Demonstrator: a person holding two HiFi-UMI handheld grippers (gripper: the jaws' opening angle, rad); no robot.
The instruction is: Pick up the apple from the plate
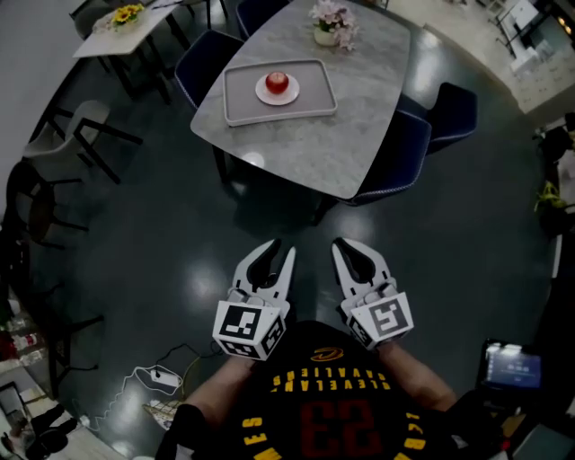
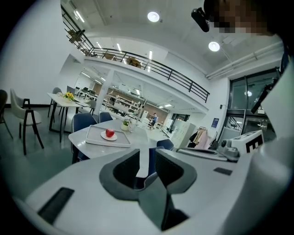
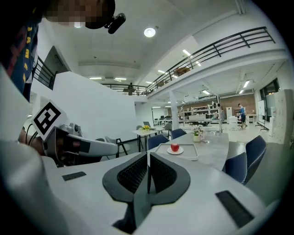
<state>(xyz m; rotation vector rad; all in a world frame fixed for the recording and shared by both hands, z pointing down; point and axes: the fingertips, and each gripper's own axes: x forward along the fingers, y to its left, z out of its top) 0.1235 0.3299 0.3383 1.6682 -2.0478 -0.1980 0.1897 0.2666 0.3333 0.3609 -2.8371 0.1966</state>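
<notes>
A red apple (image 1: 277,83) sits on a small white plate (image 1: 261,93) inside a grey tray (image 1: 237,106) on a grey marble table (image 1: 332,144), far ahead of both grippers. My left gripper (image 1: 281,247) and right gripper (image 1: 349,244) are held side by side near my chest, above the floor and well short of the table. In the left gripper view the apple (image 2: 110,133) lies far off to the left of the jaws, which stand a narrow gap apart, empty. In the right gripper view the apple (image 3: 175,147) is distant, and the jaws nearly touch with nothing between them.
Dark blue chairs (image 1: 409,148) ring the table, and a flower vase (image 1: 330,27) stands at its far end. A second table (image 1: 126,22) and pale chairs (image 1: 76,135) are at the left. A cable and power strip (image 1: 157,377) lie on the dark floor.
</notes>
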